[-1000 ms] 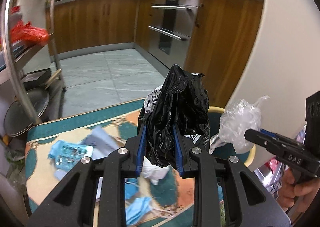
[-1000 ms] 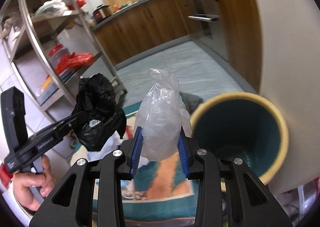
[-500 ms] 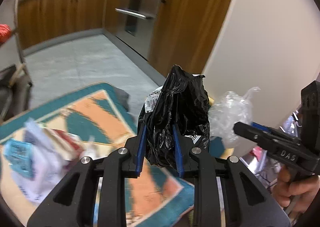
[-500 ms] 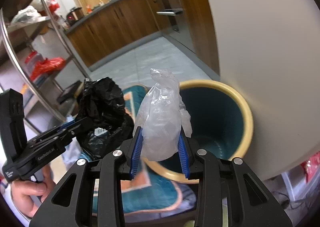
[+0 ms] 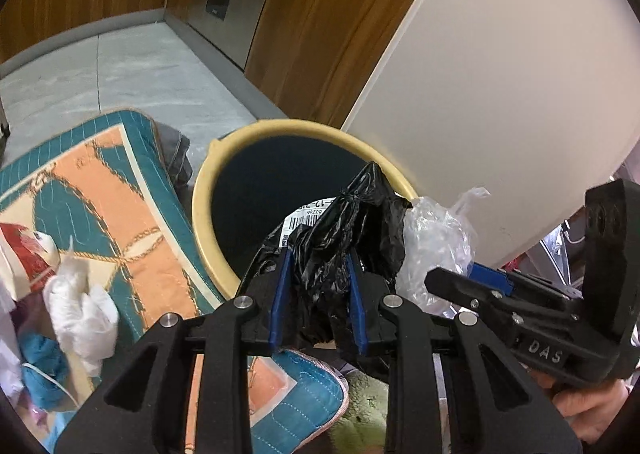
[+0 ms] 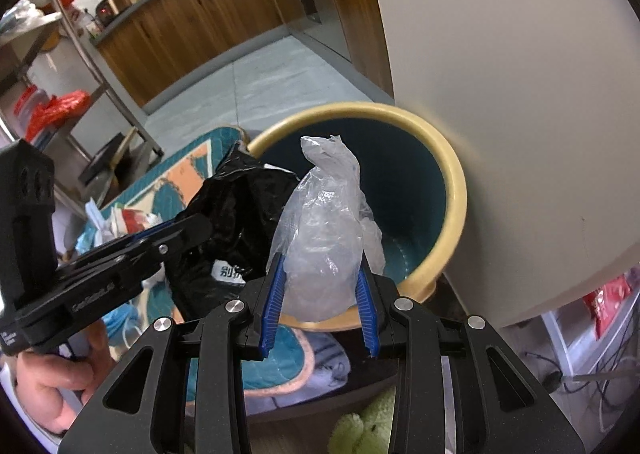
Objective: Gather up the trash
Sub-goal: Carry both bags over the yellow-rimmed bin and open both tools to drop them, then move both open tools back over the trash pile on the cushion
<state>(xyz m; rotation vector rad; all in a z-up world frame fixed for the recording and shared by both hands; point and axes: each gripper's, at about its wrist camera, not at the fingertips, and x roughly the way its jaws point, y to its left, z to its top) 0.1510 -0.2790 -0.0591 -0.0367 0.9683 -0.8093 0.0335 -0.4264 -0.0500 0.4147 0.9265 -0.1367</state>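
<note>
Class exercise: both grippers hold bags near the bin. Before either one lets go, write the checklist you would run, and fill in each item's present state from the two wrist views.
1. Left gripper holds the black bag firmly, jaws closed on it: ok.
2. Right gripper holds the clear plastic bag the same way: ok.
3. Bin mouth open and unblocked: ok.
4. Bin has room; its teal inside shows down to the floor: ok.
5. Both bags fully over the opening, not the rim: cannot tell, each looks near the closer rim.
6. The bags are free of each other: cannot tell, they sit very close side by side.
</note>
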